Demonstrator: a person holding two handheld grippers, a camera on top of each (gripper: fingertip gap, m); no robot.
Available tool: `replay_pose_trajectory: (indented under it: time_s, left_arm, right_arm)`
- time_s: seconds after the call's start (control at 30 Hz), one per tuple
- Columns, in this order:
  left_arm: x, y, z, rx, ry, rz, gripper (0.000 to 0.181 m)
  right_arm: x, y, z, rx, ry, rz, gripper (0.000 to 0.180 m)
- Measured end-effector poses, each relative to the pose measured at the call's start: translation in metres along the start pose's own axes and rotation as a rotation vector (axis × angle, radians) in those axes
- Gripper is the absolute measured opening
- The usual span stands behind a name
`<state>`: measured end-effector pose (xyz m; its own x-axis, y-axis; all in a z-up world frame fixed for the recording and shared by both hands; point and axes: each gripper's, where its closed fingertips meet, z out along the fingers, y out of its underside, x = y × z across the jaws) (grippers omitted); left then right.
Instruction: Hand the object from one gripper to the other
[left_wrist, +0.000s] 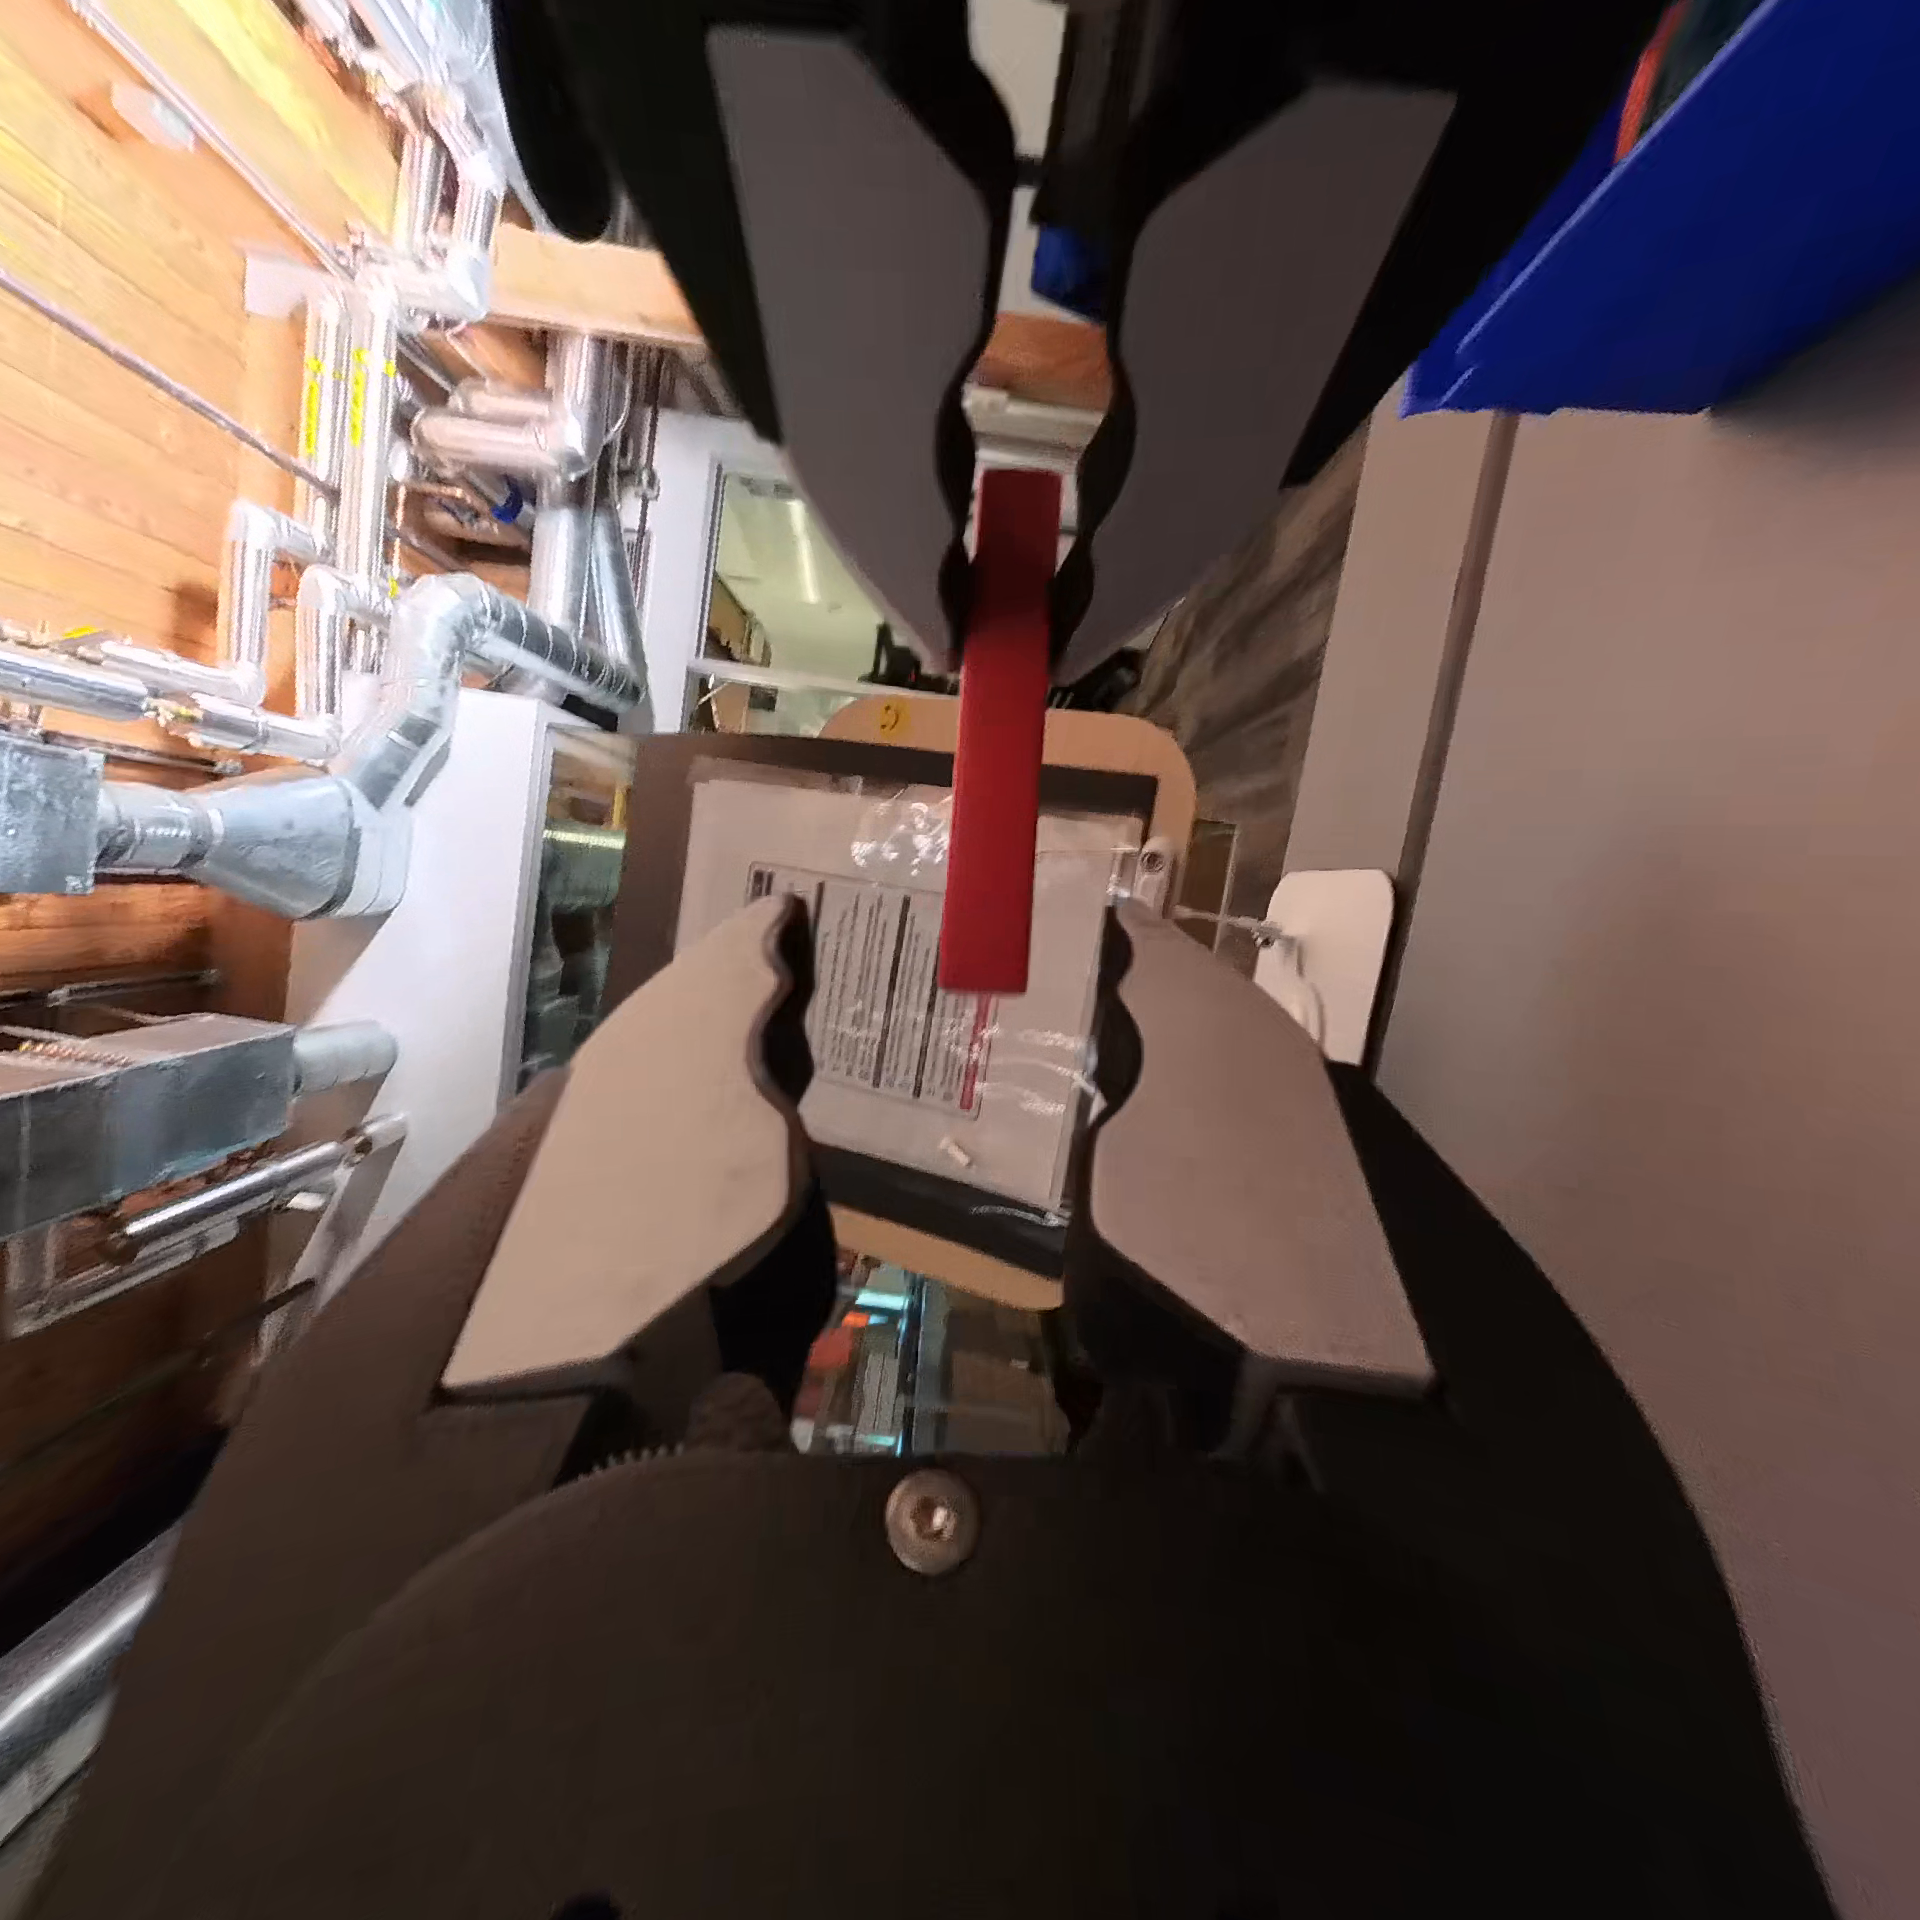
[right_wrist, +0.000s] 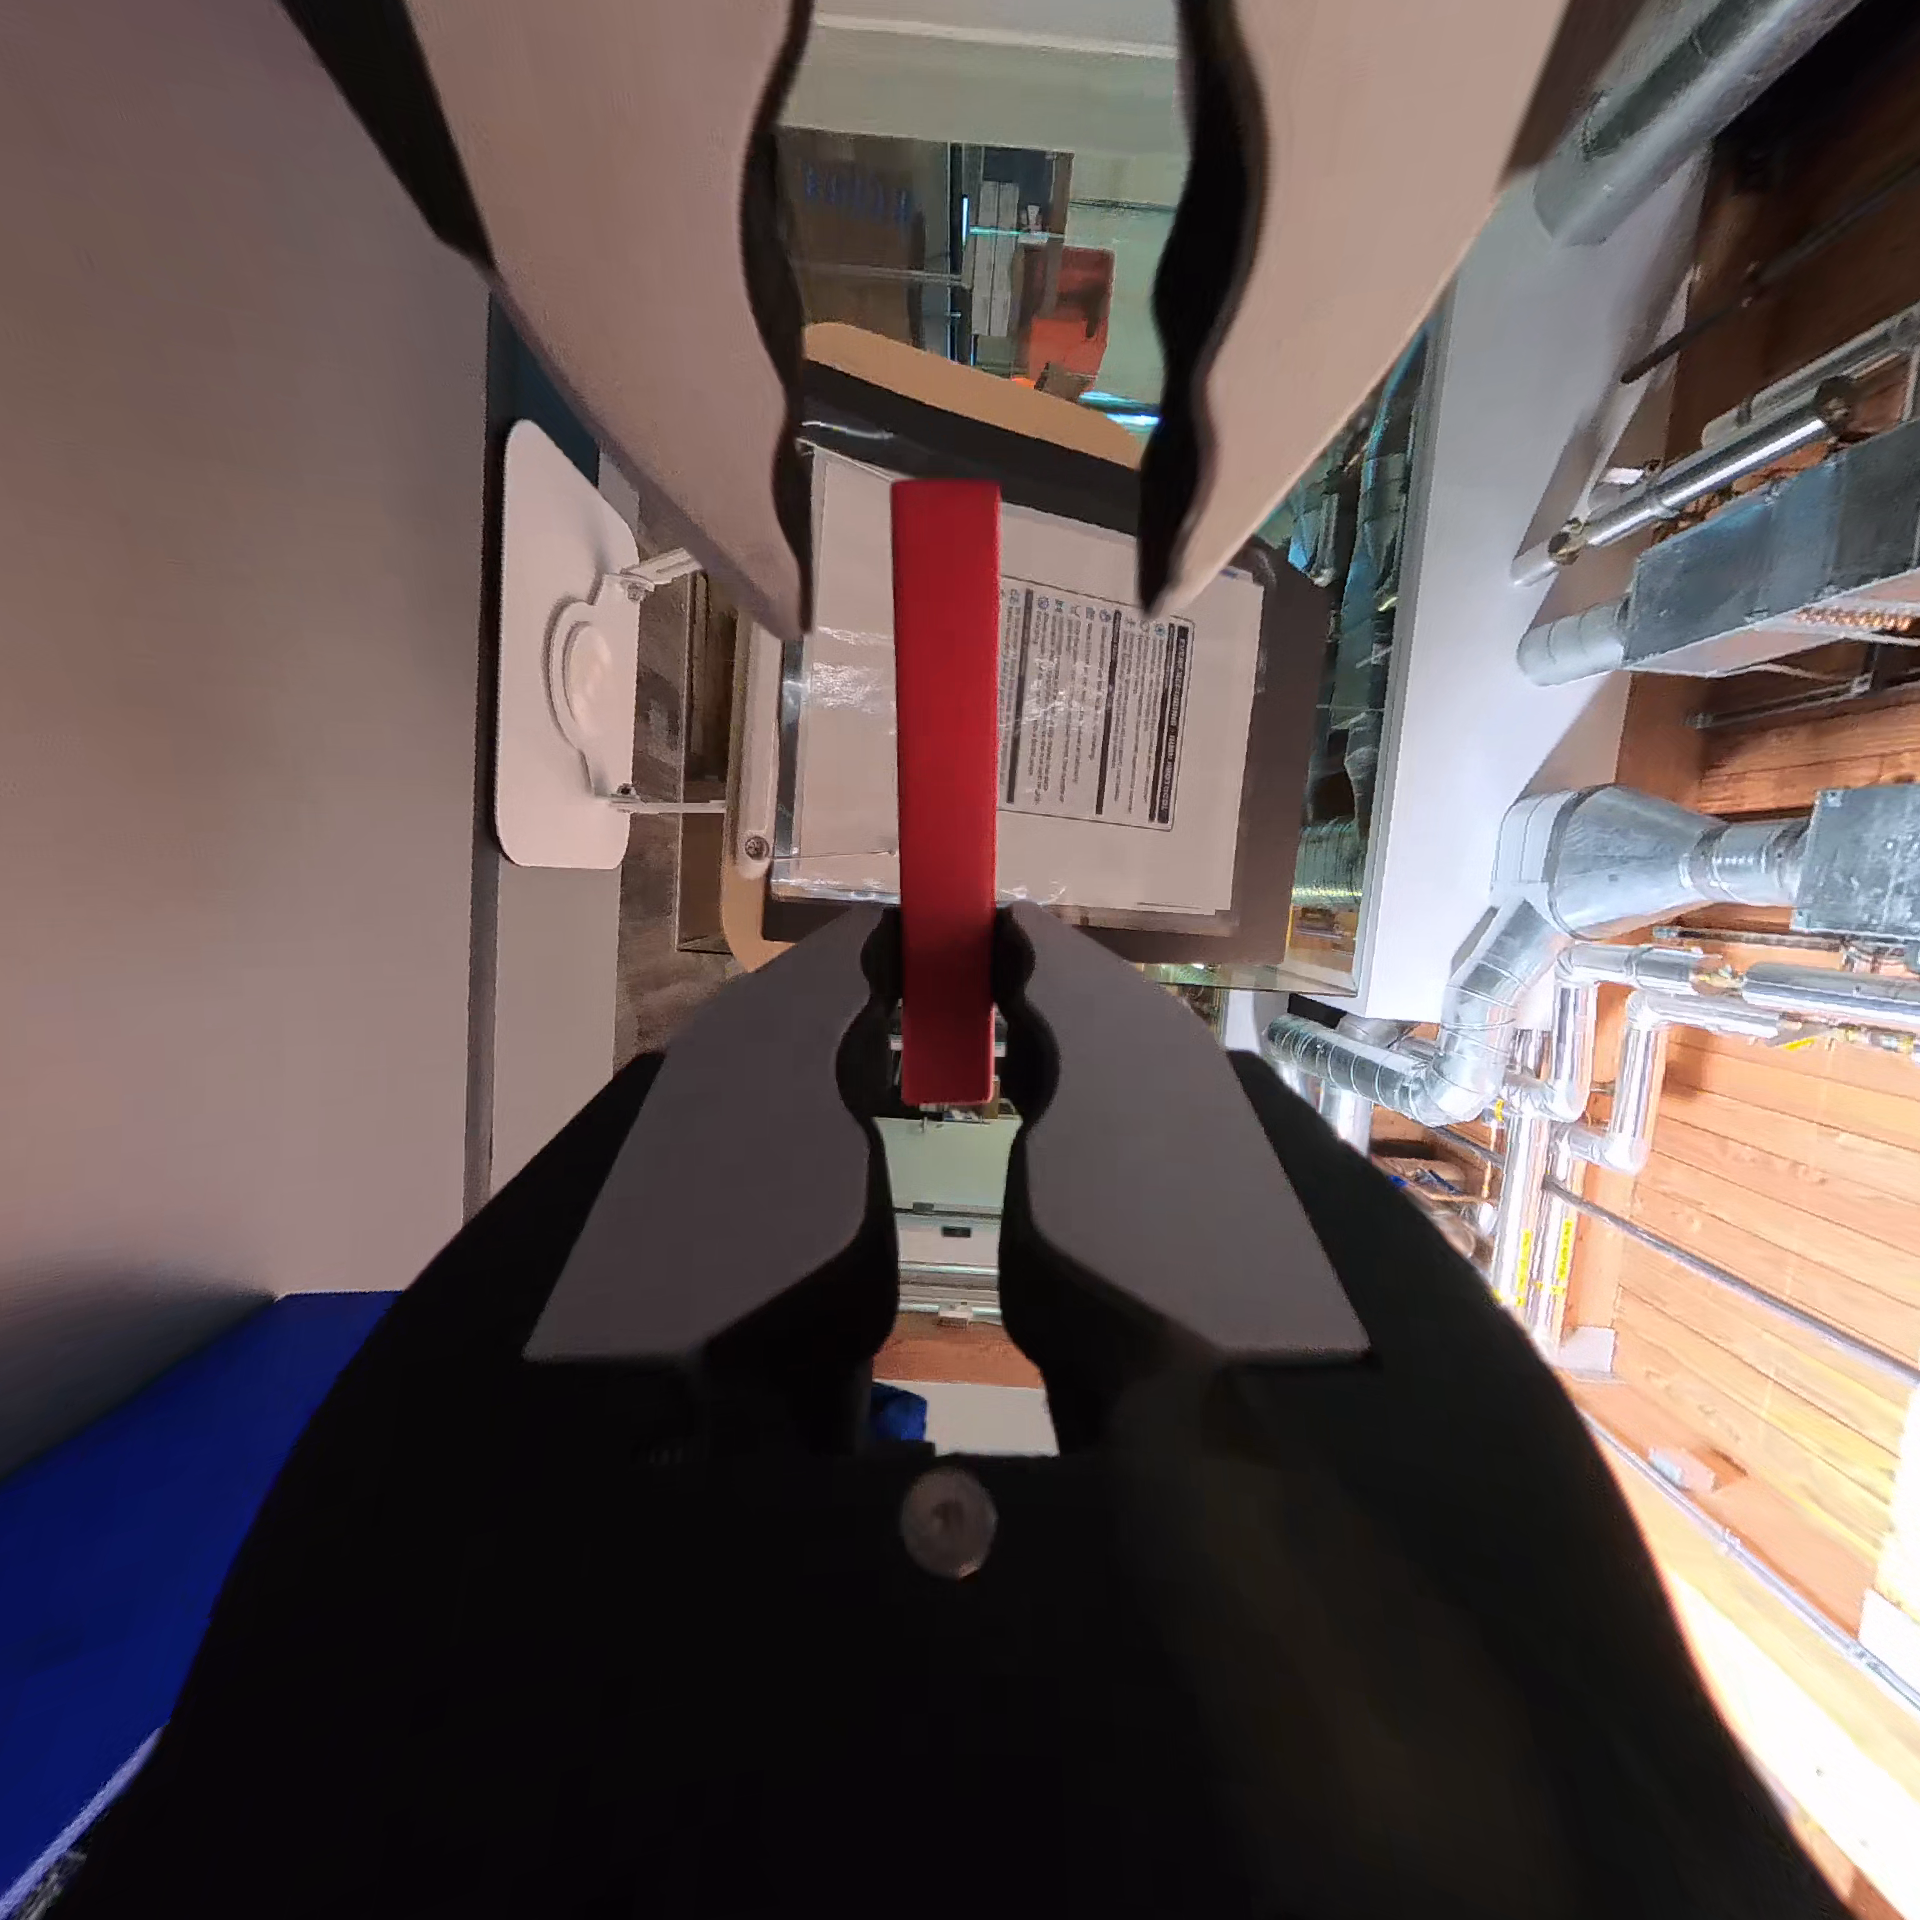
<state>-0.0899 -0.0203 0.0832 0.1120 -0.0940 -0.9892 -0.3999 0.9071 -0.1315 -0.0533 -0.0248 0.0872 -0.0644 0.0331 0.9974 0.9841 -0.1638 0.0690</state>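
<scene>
A flat red bar (right_wrist: 945, 727) is held in the air between the two grippers, which face each other. My right gripper (right_wrist: 945, 925) is shut on one end of the bar. My left gripper (left_wrist: 956, 920) is open, and the bar's free end (left_wrist: 985, 935) sits between its fingertips without touching them. In the left wrist view the right gripper (left_wrist: 1008, 655) comes in from the top, clamped on the bar. In the right wrist view the left gripper (right_wrist: 971, 608) comes in from the top, its jaws wide on either side of the bar's far end.
Behind the bar hangs a brown board with a plastic-covered paper sheet (left_wrist: 904, 997) (right_wrist: 1101, 727). A grey wall (left_wrist: 1662, 935) holds a white plate (right_wrist: 566, 665). A blue bin (left_wrist: 1662, 208) is close by. Silver pipes and ducts (left_wrist: 260, 831) run along wooden planking. Tip to tip, the grippers are about 5 centimeters apart.
</scene>
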Motion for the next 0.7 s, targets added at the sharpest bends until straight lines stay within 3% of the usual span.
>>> replay_pose_trajectory:
  time_s: [0.03, 0.23, 0.47, 0.7]
  left_arm:
    - [0.001, -0.002, 0.0, 0.016, 0.001, -0.002, 0.045]
    - [0.001, -0.006, -0.003, 0.053, 0.043, -0.062, 0.054]
    - [-0.004, -0.017, -0.012, 0.205, 0.036, -0.106, 0.043]
    - [0.004, -0.007, -0.005, 0.182, 0.056, -0.076, 0.039]
  right_arm:
    - [-0.001, -0.001, -0.001, 0.0, -0.006, -0.007, 0.018]
    - [0.003, -0.008, -0.005, 0.029, 0.008, -0.025, 0.018]
    - [0.003, -0.007, -0.007, 0.07, 0.002, -0.006, 0.018]
    - [0.003, -0.017, -0.011, 0.125, 0.001, 0.012, 0.018]
